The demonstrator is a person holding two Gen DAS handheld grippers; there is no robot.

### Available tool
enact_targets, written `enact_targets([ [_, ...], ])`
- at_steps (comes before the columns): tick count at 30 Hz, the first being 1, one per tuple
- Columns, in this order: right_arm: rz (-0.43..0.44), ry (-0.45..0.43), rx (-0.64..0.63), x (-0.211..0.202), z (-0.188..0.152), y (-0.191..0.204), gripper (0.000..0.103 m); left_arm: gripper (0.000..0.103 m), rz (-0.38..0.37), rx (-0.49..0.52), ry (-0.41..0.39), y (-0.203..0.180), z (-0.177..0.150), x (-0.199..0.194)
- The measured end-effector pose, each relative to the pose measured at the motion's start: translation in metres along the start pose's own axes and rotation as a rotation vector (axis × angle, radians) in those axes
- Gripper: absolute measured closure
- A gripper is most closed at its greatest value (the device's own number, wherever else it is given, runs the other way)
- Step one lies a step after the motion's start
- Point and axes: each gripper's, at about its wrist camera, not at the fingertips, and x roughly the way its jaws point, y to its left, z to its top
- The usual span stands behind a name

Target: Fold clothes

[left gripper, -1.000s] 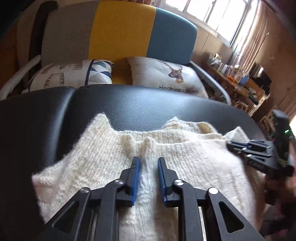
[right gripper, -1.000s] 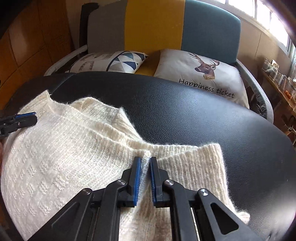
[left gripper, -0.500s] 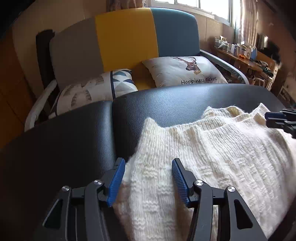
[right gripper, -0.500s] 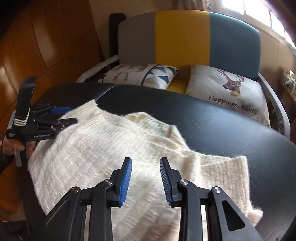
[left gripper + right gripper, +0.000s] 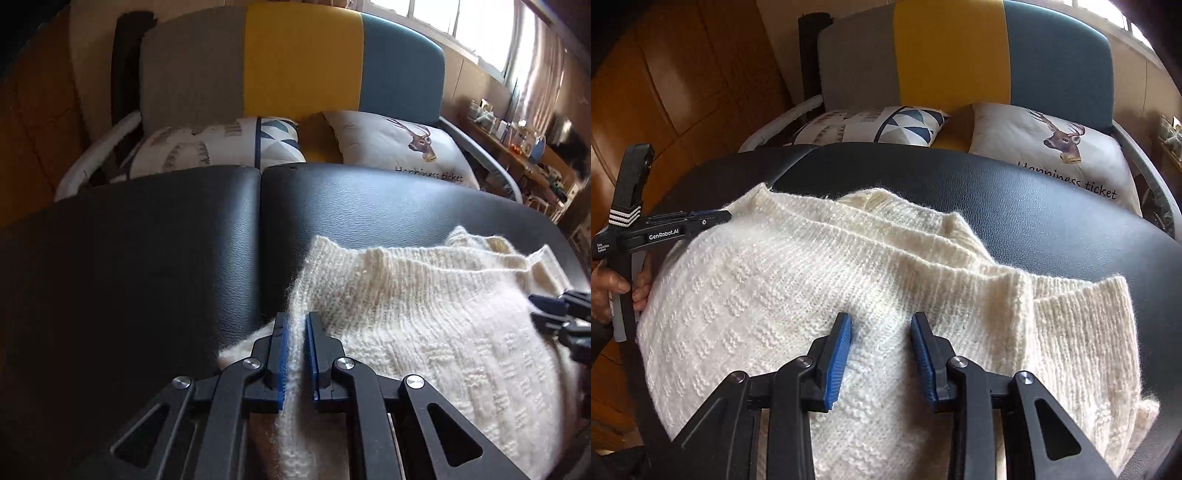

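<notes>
I am pinching the sweater's [image 5: 424, 332] left edge with my left gripper [image 5: 295, 354]; my right gripper [image 5: 879, 354] is hovering spread, needing a grip.

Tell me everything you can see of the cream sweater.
The cream sweater is a fuzzy, chunky knit with ribbed edges and a raised block pattern. It lies partly folded and bunched on the black padded bench. The left tool pinches a ridge of fabric at its left edge. The right tool sits open over its middle, with knit between the spread fingers.
</notes>
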Motion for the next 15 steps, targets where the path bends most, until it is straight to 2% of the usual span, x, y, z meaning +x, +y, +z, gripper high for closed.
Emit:
enact_targets([
  [3,0.072,-0.023,0.053,-0.022,0.0,-0.011,0.068,0.082,0.022,-0.043,-0.03,0.0,-0.002,-0.019],
  [6,0.187,-0.092,0.177,-0.067,-0.016,-0.043,0.065,0.073,0.018,-0.039,-0.088,-0.008,-0.007,-0.045],
  [7,0.228,-0.117,0.222,-0.085,-0.025,-0.058,0.064,0.07,-0.019,-0.021,-0.091,-0.018,-0.009,-0.049],
  [9,0.291,-0.141,0.324,-0.118,-0.051,-0.089,0.059,0.057,-0.109,0.024,-0.089,-0.043,-0.015,-0.056],
  [10,0.308,-0.145,0.369,-0.132,-0.066,-0.103,0.058,0.048,-0.155,0.047,-0.088,-0.055,-0.017,-0.059],
  [15,0.373,-0.098,0.54,-0.175,-0.147,-0.154,0.058,0.046,-0.358,0.192,-0.055,-0.128,-0.03,-0.066],
])
